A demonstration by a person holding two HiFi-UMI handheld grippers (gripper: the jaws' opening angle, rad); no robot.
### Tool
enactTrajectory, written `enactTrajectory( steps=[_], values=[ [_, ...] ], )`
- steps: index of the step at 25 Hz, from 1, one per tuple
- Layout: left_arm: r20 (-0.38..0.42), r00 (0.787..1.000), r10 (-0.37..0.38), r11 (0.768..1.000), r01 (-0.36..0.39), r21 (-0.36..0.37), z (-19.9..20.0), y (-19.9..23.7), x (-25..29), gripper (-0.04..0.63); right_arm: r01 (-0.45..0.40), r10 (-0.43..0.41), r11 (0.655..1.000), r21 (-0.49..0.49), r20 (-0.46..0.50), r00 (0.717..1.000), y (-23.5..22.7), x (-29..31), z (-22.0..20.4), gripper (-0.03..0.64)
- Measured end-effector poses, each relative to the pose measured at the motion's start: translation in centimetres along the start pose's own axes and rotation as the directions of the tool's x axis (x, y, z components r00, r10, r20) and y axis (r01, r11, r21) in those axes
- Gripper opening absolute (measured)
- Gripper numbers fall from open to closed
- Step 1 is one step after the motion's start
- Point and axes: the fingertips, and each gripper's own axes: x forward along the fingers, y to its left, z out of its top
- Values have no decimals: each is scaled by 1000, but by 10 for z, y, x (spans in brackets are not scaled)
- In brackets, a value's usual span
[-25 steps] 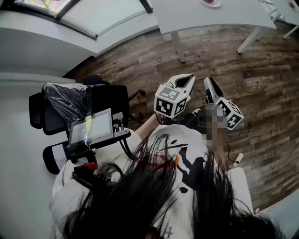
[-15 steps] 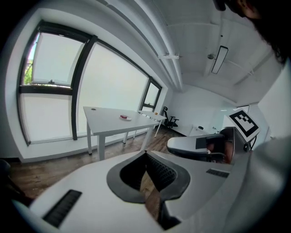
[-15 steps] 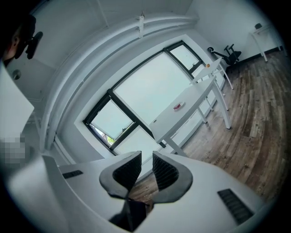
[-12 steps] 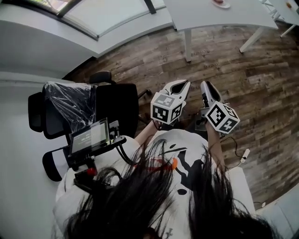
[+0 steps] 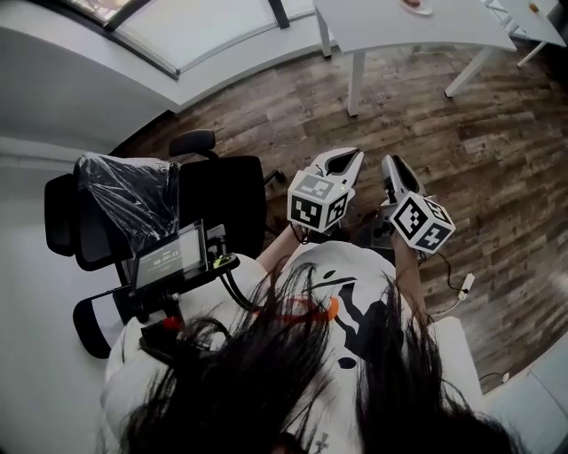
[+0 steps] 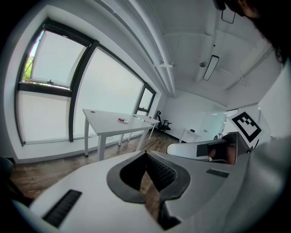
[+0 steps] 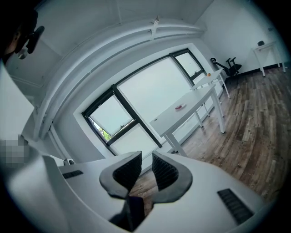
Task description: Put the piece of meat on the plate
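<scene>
While I hold both tools level in front of my chest, the left gripper (image 5: 347,158) is clenched: in the left gripper view its ribbed black pads (image 6: 159,170) meet at the tip with nothing between them. The right gripper (image 5: 390,165) is clenched too and just as empty; in the right gripper view only a thin slit shows between its pads (image 7: 166,170). The two sit side by side, near each other but not touching, each with its marker cube turned up toward my head. Both hang over the brown wooden floor (image 5: 497,133), not over any tabletop.

Ahead of me stands a long white tabletop (image 5: 382,22) by the big window (image 6: 109,86). On it rests a small plate (image 5: 424,10) with a reddish lump (image 6: 121,119) on it, which may be the piece of meat, though it is too small for me to be sure. It is well apart from both grippers. A second white table (image 7: 213,75) beyond carries a tiny orange thing (image 7: 209,73).

To my left is a black office chair (image 5: 217,195), and beside it another chair back wrapped in clear plastic (image 5: 124,199). A small screen (image 5: 169,259) on a black mount sits at my chest, and my long dark hair (image 5: 266,381) falls over my white shirt.
</scene>
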Motion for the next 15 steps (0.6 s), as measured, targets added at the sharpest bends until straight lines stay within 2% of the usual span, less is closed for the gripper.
enactTrajectory(
  steps=[15],
  values=[
    [-18,1000,-14,999,14,32,-3,-1,1,5,5,-5,1000,10,8,1000,-2,0,-5,81]
  ],
)
